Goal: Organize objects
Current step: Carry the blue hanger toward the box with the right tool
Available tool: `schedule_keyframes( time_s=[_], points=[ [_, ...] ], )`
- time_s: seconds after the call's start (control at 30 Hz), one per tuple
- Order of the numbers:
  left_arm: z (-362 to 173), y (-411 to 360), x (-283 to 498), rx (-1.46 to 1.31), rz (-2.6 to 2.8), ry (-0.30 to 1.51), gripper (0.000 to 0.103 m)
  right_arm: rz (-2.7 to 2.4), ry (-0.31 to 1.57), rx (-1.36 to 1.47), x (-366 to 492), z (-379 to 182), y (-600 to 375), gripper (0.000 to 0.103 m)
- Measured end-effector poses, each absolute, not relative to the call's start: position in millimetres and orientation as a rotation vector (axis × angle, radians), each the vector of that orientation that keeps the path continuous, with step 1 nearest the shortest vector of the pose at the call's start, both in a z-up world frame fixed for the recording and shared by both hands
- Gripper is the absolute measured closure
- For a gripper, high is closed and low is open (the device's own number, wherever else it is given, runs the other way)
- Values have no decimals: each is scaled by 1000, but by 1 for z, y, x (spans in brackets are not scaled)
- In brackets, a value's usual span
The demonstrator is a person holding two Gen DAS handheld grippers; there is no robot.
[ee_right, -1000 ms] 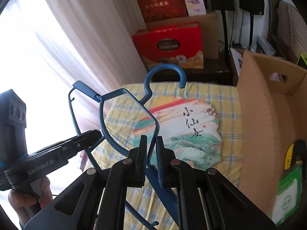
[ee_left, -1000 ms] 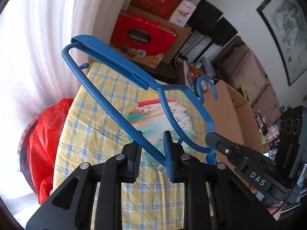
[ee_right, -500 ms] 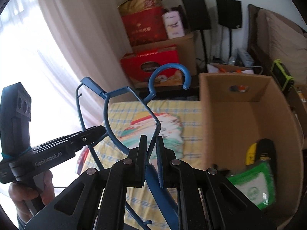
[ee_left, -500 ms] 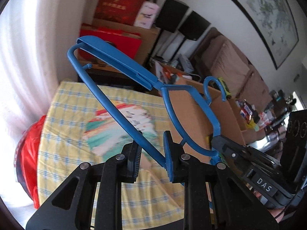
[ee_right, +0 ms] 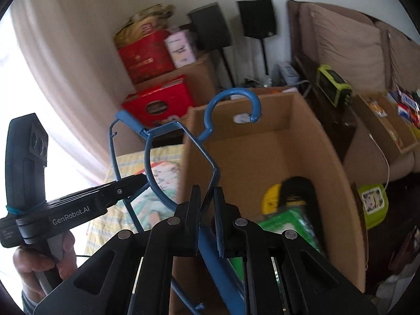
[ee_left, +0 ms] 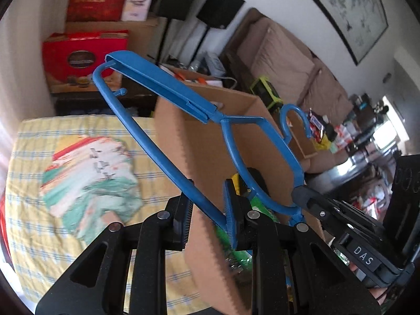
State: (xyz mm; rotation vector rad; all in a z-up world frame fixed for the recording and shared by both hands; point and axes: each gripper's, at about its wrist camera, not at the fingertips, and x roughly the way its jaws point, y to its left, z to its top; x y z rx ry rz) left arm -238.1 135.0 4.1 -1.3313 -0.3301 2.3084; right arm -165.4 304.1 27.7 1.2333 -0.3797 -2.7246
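A blue plastic hanger is held in the air by both grippers, over the near wall of an open cardboard box. My left gripper is shut on the hanger's lower bar. My right gripper is shut on the hanger's frame below the hook; the hanger leans over the box. The right gripper's tip shows at the hanger's corner in the left view. The left gripper shows at left in the right view.
The box holds a yellow-and-black item and a green packet. A painted fan lies on the yellow checked cloth left of the box. Red gift boxes, speakers and a sofa stand behind.
Both grippers have carried the hanger to the right, from above the fan and cloth to above the cardboard box. The grips on the hanger are unchanged.
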Motion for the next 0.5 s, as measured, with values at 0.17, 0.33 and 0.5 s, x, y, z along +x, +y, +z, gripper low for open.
schedule_keyframes(
  time_s=[0.17,0.33,0.5],
  points=[
    [-5,174,-242,-1354,2286,-258,83,-2770,-418,1275,-166,13,336,94],
    [-20,211,-254,-1397,2256,-169,83,-2777,-492,1308,-167,-6,365,94],
    [-31,232,-273,-1441,2231,-131,83,-2776,-540,1339,-175,-19,384,93]
  ],
)
